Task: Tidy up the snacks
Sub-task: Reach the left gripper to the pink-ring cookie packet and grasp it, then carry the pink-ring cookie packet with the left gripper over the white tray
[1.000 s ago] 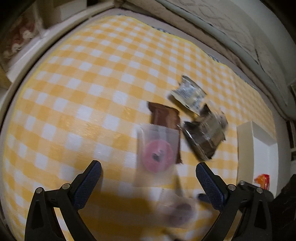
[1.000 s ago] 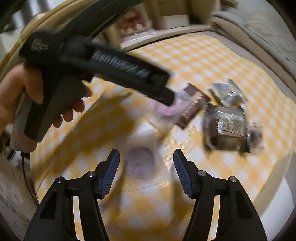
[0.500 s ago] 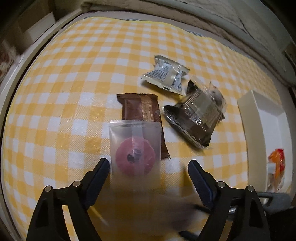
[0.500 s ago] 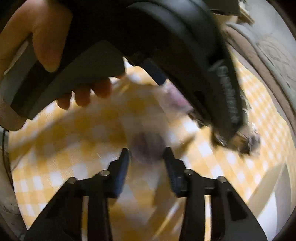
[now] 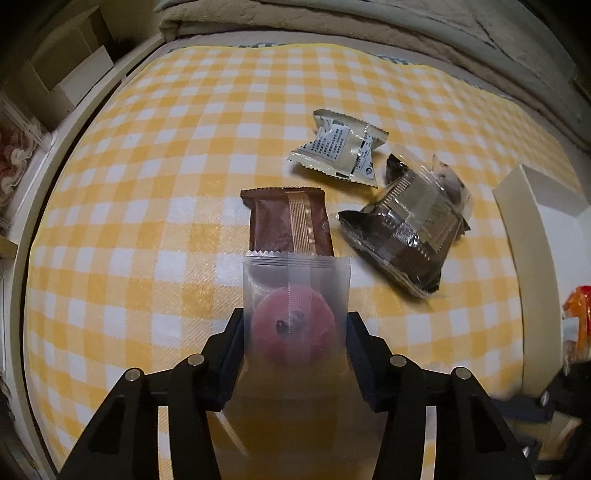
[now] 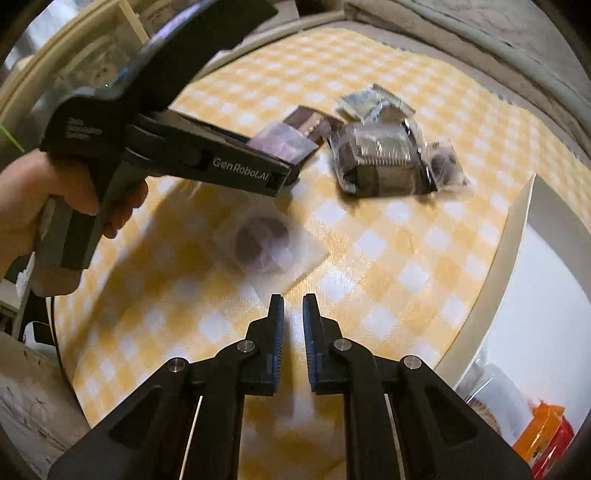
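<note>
A yellow-checked cloth (image 5: 147,221) covered the desk, with a beige blanket (image 5: 332,22) along the top of the frame and a white tray (image 5: 528,229) cut off at right. Five snacks showed: a pink one in a frosted pouch (image 5: 295,295) at lower centre, clamped by the left claw (image 5: 295,332), which had just been closing; a brown bar (image 5: 288,225), a white packet (image 5: 340,147) and a dark cake (image 5: 406,229) above it; and a blurred purple one (image 6: 264,245). The right claw (image 6: 293,310) stood together, empty, just below that.
</note>
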A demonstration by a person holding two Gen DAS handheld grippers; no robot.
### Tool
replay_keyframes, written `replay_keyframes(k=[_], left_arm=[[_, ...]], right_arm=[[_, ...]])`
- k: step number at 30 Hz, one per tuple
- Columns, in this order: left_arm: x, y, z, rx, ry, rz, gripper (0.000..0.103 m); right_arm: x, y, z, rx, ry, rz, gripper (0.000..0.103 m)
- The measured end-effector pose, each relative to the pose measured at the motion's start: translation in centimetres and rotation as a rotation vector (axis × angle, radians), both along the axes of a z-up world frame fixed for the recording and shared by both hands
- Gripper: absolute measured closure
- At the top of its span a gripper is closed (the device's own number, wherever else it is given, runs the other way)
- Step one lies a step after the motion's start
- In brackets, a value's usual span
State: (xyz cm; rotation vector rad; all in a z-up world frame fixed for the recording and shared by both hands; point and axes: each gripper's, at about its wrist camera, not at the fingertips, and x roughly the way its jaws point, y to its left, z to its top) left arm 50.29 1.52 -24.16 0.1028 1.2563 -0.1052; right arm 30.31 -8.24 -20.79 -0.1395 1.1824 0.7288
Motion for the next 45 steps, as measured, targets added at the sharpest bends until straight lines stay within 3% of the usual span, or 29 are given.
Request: replay_keyframes(k=[8,13,22,26,27,28,30,37,41,42,44,45], left_arm=[[-1.9,3.7,3.0,-0.068,-0.062,0.027,0.053],[-3.4,7.0,4.9,-0.116,-0.103,0.083,0.054],[-5.8,11.2,7.1,-0.174,-0.134,0.155,0.055],[-6.8,12.1,8.0,-0.192,-0.143,0.157,0.055],[-7.1,12.3,8.2,-0.196,-0.142,0.157,0.055],[-7.3,12.4,8.3,-0.199,-0.142,0.158,0.055],[-7.7,12.7,8.6,-0.209,-0.144,0.16,0.055],[-8.9,13.8,9.0,-0.233,-0.131,0.182,0.055],[-9.3,14.2,9.0,-0.24,-0.113,0.197,0.055],[-9.4,14.2,9.1,-0.239,-0.112,0.198,0.055],[-9.6,14.3,9.5,-0.24,-0.117,0.199,0.055],[-9.7,14.3,9.8,-0.242,-0.121,0.199,0.055]], right_arm=[[4.6,1.5,-0.1,0.047,0.027,-0.112,0.092],[6.6,3.7,-2.0,-0.036,0.062,-0.158,0.092],[3.8,3.7,-2.1,-0.078,0.139,-0.084,0.091],[3.3,3.5,-0.6,0.01,0.145,-0.086,0.089],[3.3,3.6,-0.4,0.022,0.141,-0.093,0.081],[3.4,3.7,-0.2,0.029,0.139,-0.103,0.062],[3.4,4.1,-0.1,0.053,0.143,-0.135,0.035],[2.6,6.9,-1.3,-0.012,0.182,-0.139,0.034],[1.8,8.1,-1.7,-0.079,0.154,-0.129,0.034],[1.6,8.5,-1.8,-0.105,0.134,-0.121,0.035],[1.4,8.8,-1.8,-0.137,0.102,-0.118,0.052],[1.5,8.7,-1.7,-0.127,0.102,-0.12,0.052]])
